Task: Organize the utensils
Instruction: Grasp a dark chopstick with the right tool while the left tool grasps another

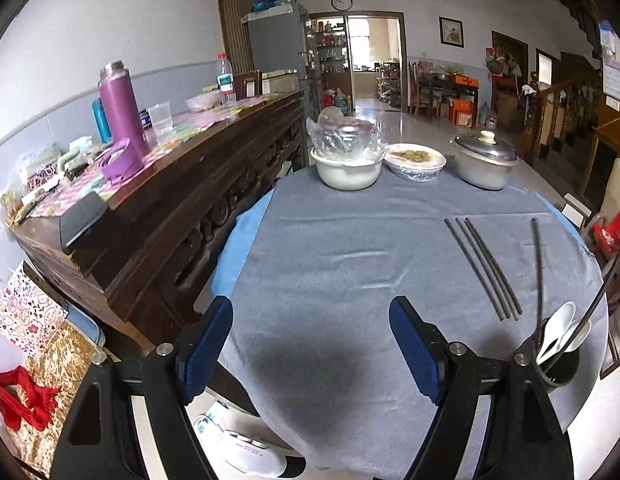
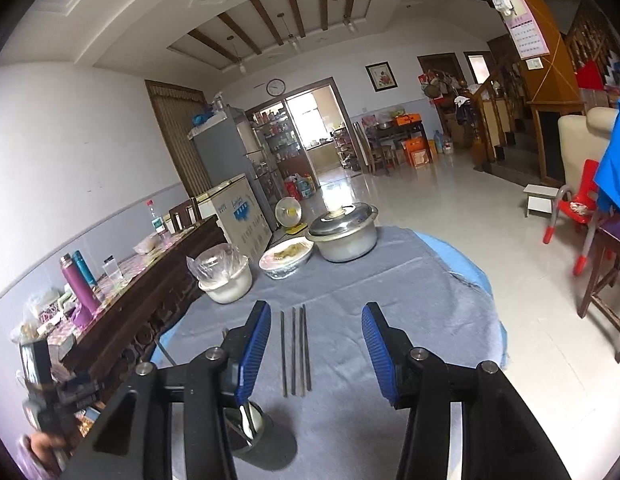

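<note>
both tools hang above the grey-clothed tabletop [image 1: 330, 248] with their blue pads spread apart and nothing between them. the left tool [image 1: 312, 346] looks across a bare stretch of cloth; ahead of it and to its right three dark chopsticks [image 1: 484, 268] lie side by side, and further right a black holder [image 1: 560, 364] stands just beside its right finger, with a white spoon [image 1: 556, 330] and two more dark sticks leaning out of it. the right tool [image 2: 316, 350] hovers with the same three chopsticks [image 2: 295, 350] lying flat on the cloth straight ahead, between its fingers in view and closer to its left pad. the holder [image 2: 249, 436] sits below and partly behind its left finger, the white spoon [image 2: 245, 420] showing in its mouth. far ahead of both tools, at the far edge of the tabletop, stand a white bowl [image 1: 348, 170] topped with clear plastic, a wrapped plate of food [image 1: 416, 158] and a lidded metal pot [image 1: 486, 160].
</note>
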Demonstrator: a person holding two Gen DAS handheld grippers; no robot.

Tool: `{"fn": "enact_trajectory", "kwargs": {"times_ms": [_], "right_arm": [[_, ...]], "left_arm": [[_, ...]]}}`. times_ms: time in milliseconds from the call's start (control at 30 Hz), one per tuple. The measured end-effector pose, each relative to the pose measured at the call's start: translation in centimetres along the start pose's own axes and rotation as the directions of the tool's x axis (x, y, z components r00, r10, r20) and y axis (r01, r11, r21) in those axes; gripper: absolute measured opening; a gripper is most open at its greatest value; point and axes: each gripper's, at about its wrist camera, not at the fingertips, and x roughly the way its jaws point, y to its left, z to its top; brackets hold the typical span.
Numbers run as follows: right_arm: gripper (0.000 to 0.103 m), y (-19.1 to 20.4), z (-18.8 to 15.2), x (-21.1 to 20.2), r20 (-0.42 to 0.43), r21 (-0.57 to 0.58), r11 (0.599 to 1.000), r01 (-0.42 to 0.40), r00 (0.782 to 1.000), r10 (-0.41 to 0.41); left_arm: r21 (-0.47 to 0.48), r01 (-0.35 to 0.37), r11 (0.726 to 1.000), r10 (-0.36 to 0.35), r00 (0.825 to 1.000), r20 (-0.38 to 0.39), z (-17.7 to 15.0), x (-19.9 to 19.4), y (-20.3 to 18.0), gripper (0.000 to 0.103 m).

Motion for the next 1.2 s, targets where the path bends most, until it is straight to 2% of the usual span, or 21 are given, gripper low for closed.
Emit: {"fn": "enact_trajectory", "kwargs": {"times_ms": [167, 300, 400, 500, 600, 633, 833, 933, 967, 1000, 1067, 1200], "right_arm": [[0.051, 1.0, 1.8, 3.1, -0.048, 0.005, 1.0, -0.018, 0.999, 0.019], [0.051, 1.3, 3.0, 7.0, -0.122, 0.008, 0.999, -0.034, 0.992, 0.034], [0.051, 0.8, 3.5, 10.4, -0.189, 0.027, 0.998, -0.051, 0.981, 0.055], [0.051, -0.4, 3.5, 14.0, -0.266, 0.047, 0.997, -0.058, 0.961, 0.068], [0.051, -1.3, 3.0, 18.1, -0.36, 0.073, 0.994, -0.082, 0.927, 0.103], [0.051, -1.5, 2.7, 19.9, -0.402, 0.074, 0.994, -0.082, 0.91, 0.104], [0.05, -1.0, 0.6, 28.1, -0.551, 0.081, 0.99, -0.118, 0.822, 0.143], [0.046, 0.0, -0.5, 31.9, -0.599, 0.084, 0.988, -0.131, 0.785, 0.155], [0.039, 0.3, -0.9, 33.4, -0.617, 0.08, 0.989, -0.127, 0.773, 0.15], [0.033, 0.6, -1.2, 34.7, -0.63, 0.077, 0.99, -0.116, 0.764, 0.139], [0.032, 1.0, -1.8, 37.1, -0.645, 0.078, 0.992, -0.101, 0.754, 0.127], [0.021, 1.2, -2.6, 41.0, -0.665, 0.079, 0.994, -0.07, 0.74, 0.105]], "left_arm": [[-0.001, 0.021, 1.0, -0.021, 0.999, -0.026, -0.5, 1.0, 0.8, 0.081], [-0.001, 0.043, 0.999, -0.043, 0.997, -0.068, -0.1, 2.5, 0.9, 0.081], [-0.03, 0.089, 0.996, -0.092, 0.991, -0.099, 0.6, 3.4, 1.0, 0.081], [-0.029, 0.107, 0.994, -0.11, 0.988, -0.111, 1.5, 4.5, 0.6, 0.081], [-0.011, 0.123, 0.992, -0.124, 0.984, -0.129, 2.2, 6.3, -0.3, 0.081], [-0.012, 0.132, 0.991, -0.133, 0.981, -0.14, 2.4, 6.8, -0.6, 0.081], [-0.073, 0.19, 0.979, -0.202, 0.952, -0.23, 3.5, 11.6, -2.3, 0.081], [-0.099, 0.209, 0.973, -0.228, 0.938, -0.26, 4.0, 13.6, -3.3, 0.081], [-0.111, 0.216, 0.97, -0.239, 0.932, -0.271, 4.2, 14.2, -3.6, 0.081], [-0.121, 0.224, 0.967, -0.25, 0.927, -0.278, 4.2, 14.7, -3.8, 0.081], [-0.14, 0.237, 0.961, -0.269, 0.918, -0.29, 4.4, 15.6, -4.3, 0.081], [-0.132, 0.232, 0.964, -0.262, 0.916, -0.303, 4.9, 17.3, -5.3, 0.081]]}}
